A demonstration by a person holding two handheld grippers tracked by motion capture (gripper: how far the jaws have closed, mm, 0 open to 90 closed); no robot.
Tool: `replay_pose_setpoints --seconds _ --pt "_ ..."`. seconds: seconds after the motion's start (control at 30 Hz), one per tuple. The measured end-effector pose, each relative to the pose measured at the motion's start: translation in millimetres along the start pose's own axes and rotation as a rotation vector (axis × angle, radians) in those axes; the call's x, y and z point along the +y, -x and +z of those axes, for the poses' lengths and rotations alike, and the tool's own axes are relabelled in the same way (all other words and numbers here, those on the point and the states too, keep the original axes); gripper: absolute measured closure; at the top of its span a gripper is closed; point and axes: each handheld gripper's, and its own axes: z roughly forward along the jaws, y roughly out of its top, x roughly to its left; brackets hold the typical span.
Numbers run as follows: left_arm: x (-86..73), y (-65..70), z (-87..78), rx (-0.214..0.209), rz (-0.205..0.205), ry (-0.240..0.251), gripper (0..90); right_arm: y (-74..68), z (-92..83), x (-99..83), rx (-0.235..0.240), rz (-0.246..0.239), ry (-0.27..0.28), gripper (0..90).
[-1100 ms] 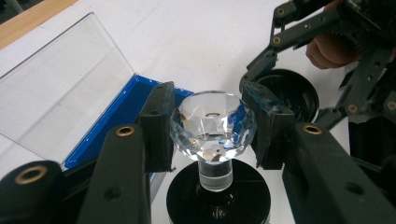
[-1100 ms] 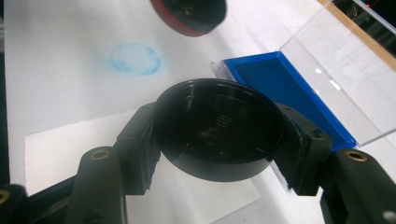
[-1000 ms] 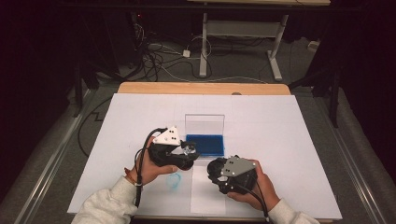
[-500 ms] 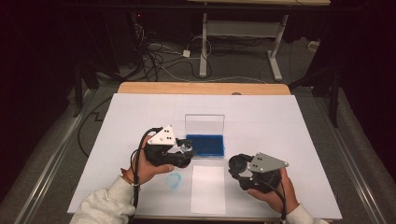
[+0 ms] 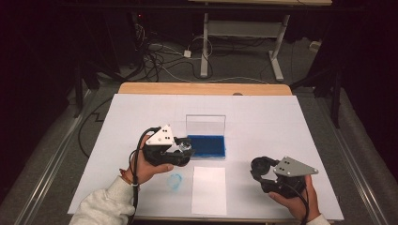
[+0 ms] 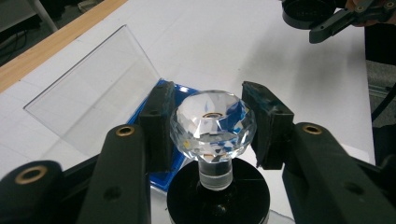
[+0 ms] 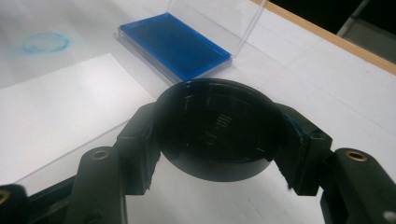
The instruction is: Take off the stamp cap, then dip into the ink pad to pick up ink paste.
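One crystal stamp point(image 6: 213, 128), one black cap point(image 7: 218, 133), one ink pad point(image 5: 206, 146) (lid up) — one paper sheet point(image 5: 209, 190).

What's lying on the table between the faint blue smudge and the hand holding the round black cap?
A blank white sheet of paper, seen in the high view between the blue smudge and the right gripper holding the black cap.

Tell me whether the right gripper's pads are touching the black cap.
Touching. In the right gripper view both pads press against the sides of the black round cap, with no gap visible on either side.
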Motion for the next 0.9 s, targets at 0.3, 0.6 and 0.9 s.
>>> replay_pose_setpoints --seconds 0.3,0.6,0.9 --pt "1.3 1.0 -1.8 0.009 0.003 0.008 54.8 3.0 -2.0 -6.1 -0.006 0.018 -0.008 38.5" --pt "4.4 -3.1 -0.1 0.008 -0.004 0.025 54.8 4.6 0.8 -6.6 -0.001 0.018 -0.015 38.6" --pt "22.6 -10.2 8.2 0.004 0.005 0.066 54.8 3.0 -1.9 -8.4 0.0 0.02 -0.014 38.6"
